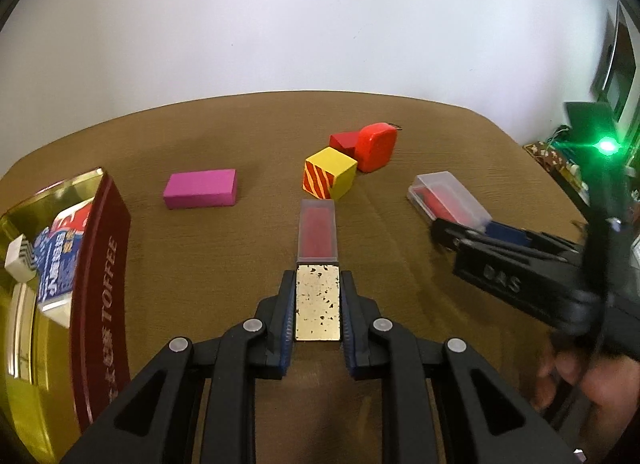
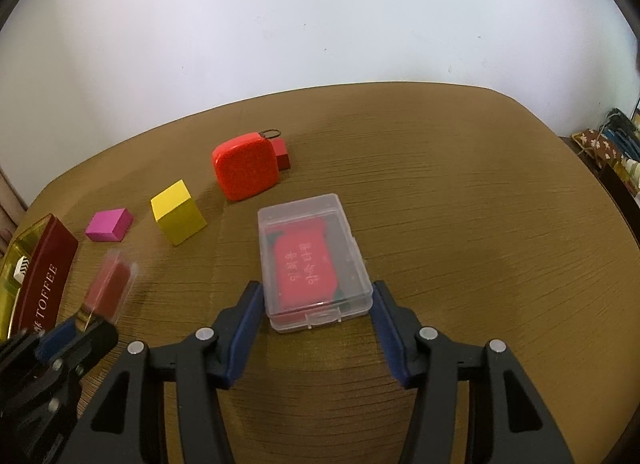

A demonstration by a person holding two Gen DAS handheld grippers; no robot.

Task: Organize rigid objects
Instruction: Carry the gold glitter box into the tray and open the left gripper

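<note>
My left gripper (image 1: 318, 304) is shut on a narrow box with a gold base and a clear lid over a red insert (image 1: 317, 236), held above the table; it shows blurred in the right wrist view (image 2: 110, 288). My right gripper (image 2: 316, 304) is open, its jaws on either side of a clear plastic case with a red packet inside (image 2: 310, 260); the case also shows in the left wrist view (image 1: 448, 195). A gold and dark red toffee tin (image 1: 100, 284) sits at the left, holding a blue packet (image 1: 60, 260) and a white patterned block (image 1: 20, 260).
On the brown table (image 2: 480, 223) lie a pink block (image 1: 200, 188), a yellow striped cube (image 1: 330, 172), a small red block (image 1: 344, 141) and a rounded red case with a ring (image 1: 376, 145). Clutter stands beyond the table's right edge.
</note>
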